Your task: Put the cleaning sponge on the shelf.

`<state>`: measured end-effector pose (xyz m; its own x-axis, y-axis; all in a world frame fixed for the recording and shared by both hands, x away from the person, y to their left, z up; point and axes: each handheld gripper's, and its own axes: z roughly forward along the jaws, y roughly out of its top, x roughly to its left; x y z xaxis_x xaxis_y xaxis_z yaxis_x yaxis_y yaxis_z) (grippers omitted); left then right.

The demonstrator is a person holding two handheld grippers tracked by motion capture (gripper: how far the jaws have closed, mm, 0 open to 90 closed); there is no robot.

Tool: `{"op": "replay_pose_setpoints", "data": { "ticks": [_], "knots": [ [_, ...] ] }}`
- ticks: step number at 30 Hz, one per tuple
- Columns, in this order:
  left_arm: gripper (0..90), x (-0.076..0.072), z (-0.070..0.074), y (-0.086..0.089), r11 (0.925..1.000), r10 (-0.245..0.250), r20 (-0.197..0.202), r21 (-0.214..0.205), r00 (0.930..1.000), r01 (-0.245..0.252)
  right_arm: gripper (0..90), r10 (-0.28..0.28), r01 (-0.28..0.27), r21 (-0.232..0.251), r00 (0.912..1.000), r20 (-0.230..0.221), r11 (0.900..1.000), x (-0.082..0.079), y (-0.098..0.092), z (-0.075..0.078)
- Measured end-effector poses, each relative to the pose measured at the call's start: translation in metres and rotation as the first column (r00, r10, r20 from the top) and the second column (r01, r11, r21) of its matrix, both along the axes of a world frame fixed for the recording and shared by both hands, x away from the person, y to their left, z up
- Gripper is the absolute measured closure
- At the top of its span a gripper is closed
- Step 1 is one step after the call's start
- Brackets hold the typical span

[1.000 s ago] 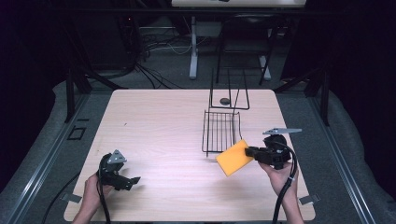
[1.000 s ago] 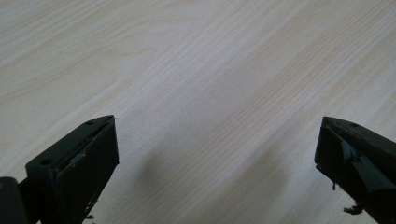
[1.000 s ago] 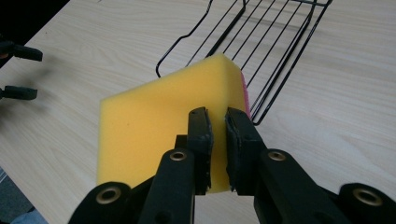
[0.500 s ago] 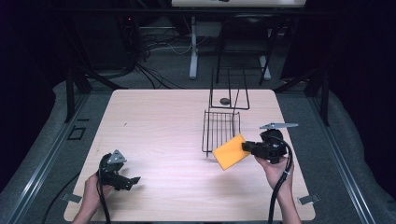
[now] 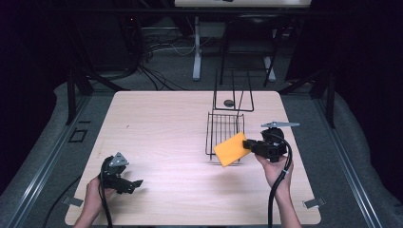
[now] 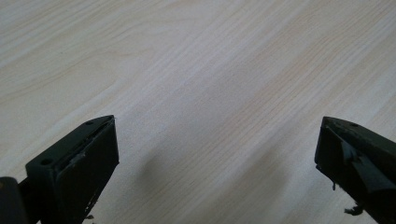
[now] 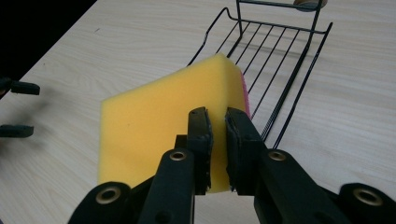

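My right gripper (image 7: pixel 215 119) pinches the yellow sponge (image 7: pixel 163 126) at its edge. It looks soft and light, so I'd grip deeper. My left gripper (image 6: pixel 215 154) gapes over the table (image 6: pixel 210 70), its 2 jaws apart.

the left gripper (image 5: pixel 134 184) sits low near the front left corner of the table (image 5: pixel 157 123), held by the left hand (image 5: pixel 97 197) whose forearm comes in over the front edge; its jaws stand wide apart with nothing between them, pointing toward the table's right side. the right gripper (image 5: pixel 248 145) is raised above the right half of the table, near the right edge, gripped by the right hand (image 5: pixel 274 167), its jaws pinched close on the edge of a yellow sponge (image 7: pixel 168 121) and pointing left.
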<state>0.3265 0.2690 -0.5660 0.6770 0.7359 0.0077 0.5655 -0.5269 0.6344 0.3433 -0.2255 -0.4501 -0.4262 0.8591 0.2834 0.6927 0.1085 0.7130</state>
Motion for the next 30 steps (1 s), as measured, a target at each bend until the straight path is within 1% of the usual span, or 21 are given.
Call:
{"op": "replay_pose_setpoints", "data": {
  "ticks": [6, 7, 8, 10, 15, 16, 20, 21, 28, 30],
  "knots": [
    [0.0, 0.0, 0.0, 0.0, 1.0, -0.003, 0.002, 0.004, 1.0, 0.003, 80.9, -0.026, 0.026, 0.011, 0.9996, 0.011, 0.9996, 0.006, 0.002, 0.001],
    [0.0, 0.0, 0.0, 0.0, 1.0, -0.004, 0.003, 0.005, 1.0, 0.003, 81.0, -0.028, 0.028, 0.019, 0.9996, 0.009, 0.9994, 0.007, 0.003, 0.002],
    [0.0, 0.0, 0.001, 0.0, 1.0, -0.003, 0.004, 0.006, 1.0, 0.003, 81.0, -0.032, 0.032, 0.018, 0.9993, 0.018, 0.9993, 0.008, 0.003, 0.002],
    [0.0, 0.0, 0.0, 0.0, 1.0, -0.001, 0.004, 0.004, 1.0, 0.001, 81.0, -0.041, 0.041, 0.022, 0.999, 0.015, 0.9989, 0.01, 0.003, 0.002],
    [0.0, 0.0, 0.001, 0.001, 1.0, -0.003, 0.005, 0.005, 1.0, 0.003, 81.1, -0.057, 0.056, 0.037, 0.9982, 0.019, 0.9977, 0.014, 0.003, -0.002],
    [0.0, 0.0, 0.001, 0.001, 1.0, -0.003, 0.004, 0.005, 1.0, 0.003, 81.1, -0.067, 0.067, 0.044, 0.9976, 0.012, 0.9968, 0.016, 0.003, -0.005],
    [0.0, 0.0, 0.0, 0.0, 1.0, -0.004, 0.004, 0.003, 1.0, 0.003, 81.1, -0.082, 0.081, 0.053, 0.9966, 0.01, 0.9953, 0.018, 0.004, -0.008],
    [0.0, 0.0, 0.0, 0.0, 1.0, -0.004, 0.003, 0.003, 1.0, 0.004, 81.2, -0.086, 0.085, 0.057, 0.9963, 0.003, 0.9947, 0.019, 0.004, -0.01],
    [0.0, 0.001, 0.0, 0.0, 1.0, -0.007, 0.002, 0.006, 1.0, 0.007, 81.1, -0.1, 0.099, 0.041, 0.9948, 0.019, 0.9942, 0.021, 0.006, -0.012],
    [0.0, 0.0, 0.001, -0.001, 0.9999, -0.011, 0.007, 0.011, 0.9999, 0.011, 81.1, -0.11, 0.109, 0.047, 0.9937, 0.021, 0.993, 0.022, 0.009, -0.013]
  ]
}}
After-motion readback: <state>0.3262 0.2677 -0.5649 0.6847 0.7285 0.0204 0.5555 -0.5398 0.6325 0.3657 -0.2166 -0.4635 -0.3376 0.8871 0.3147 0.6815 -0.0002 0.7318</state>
